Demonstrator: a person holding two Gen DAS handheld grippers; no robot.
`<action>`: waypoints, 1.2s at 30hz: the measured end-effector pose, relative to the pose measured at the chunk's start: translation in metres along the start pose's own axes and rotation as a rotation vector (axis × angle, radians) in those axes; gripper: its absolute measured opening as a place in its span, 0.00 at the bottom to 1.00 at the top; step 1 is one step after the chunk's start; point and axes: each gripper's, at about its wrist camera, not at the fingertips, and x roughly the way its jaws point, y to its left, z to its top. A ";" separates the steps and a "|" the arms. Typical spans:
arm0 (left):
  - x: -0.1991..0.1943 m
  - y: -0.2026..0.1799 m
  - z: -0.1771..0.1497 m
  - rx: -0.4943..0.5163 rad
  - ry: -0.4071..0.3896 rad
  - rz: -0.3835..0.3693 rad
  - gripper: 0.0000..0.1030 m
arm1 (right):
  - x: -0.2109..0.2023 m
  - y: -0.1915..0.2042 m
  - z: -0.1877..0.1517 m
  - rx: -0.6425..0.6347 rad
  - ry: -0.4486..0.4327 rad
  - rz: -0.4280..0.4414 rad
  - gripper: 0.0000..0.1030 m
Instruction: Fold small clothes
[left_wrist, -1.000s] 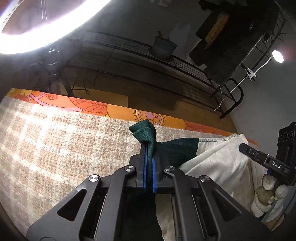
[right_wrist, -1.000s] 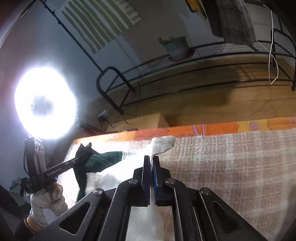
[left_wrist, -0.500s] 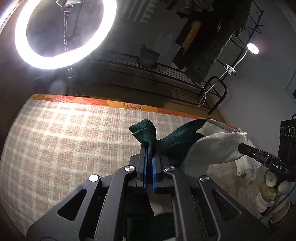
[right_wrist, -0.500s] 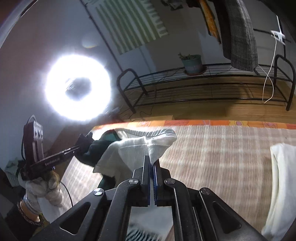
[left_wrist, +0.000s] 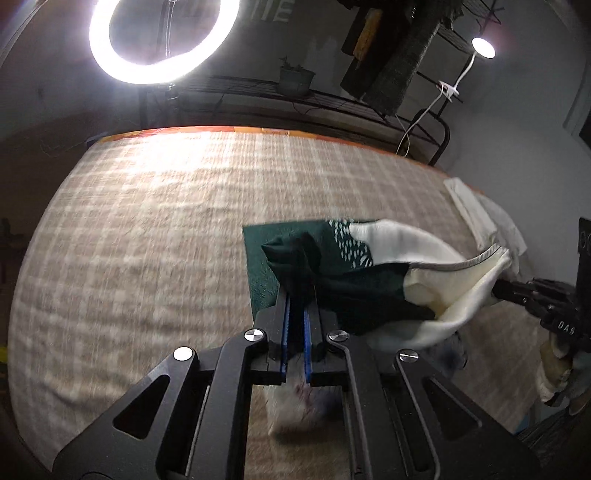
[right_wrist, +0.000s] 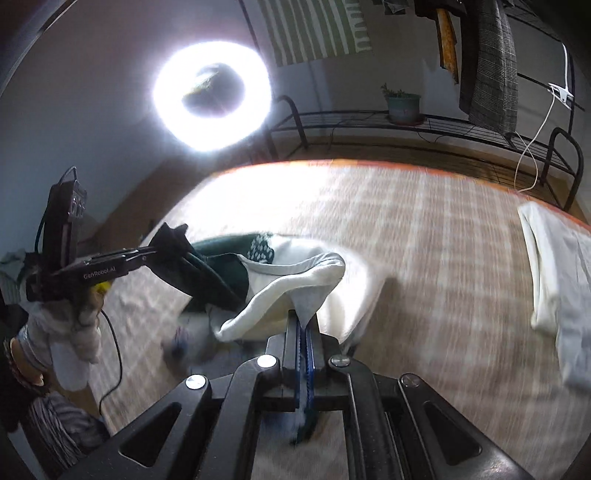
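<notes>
A small green-and-cream garment (left_wrist: 369, 273) hangs between my two grippers above the checked beige cloth (left_wrist: 155, 229). My left gripper (left_wrist: 295, 291) is shut on its dark green corner. My right gripper (right_wrist: 303, 321) is shut on its cream corner (right_wrist: 314, 291). In the right wrist view the left gripper (right_wrist: 162, 254) holds the green end (right_wrist: 207, 273) at the left. In the left wrist view the right gripper (left_wrist: 517, 288) holds the cream end at the right. The garment's far part lies on the cloth; the near part sags, folded over.
A folded white cloth (right_wrist: 554, 269) lies at the right edge of the surface, also seen in the left wrist view (left_wrist: 480, 210). A bright ring light (left_wrist: 162, 37) stands beyond the far edge. A black metal rack (right_wrist: 424, 125) with a potted plant runs behind.
Both grippers have lowered and tipped toward the surface, carrying the garment's held edge forward over itself. The far part of the garment now rests on the checked cloth.
</notes>
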 end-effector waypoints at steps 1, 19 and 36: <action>-0.001 -0.001 -0.005 0.011 0.006 0.005 0.02 | -0.001 0.002 -0.008 -0.005 0.000 -0.010 0.00; -0.045 0.050 -0.066 -0.178 0.103 -0.043 0.39 | -0.037 -0.005 -0.077 0.060 0.035 0.012 0.34; -0.003 0.051 -0.061 -0.290 0.173 -0.066 0.02 | 0.022 -0.045 -0.091 0.484 0.140 0.275 0.07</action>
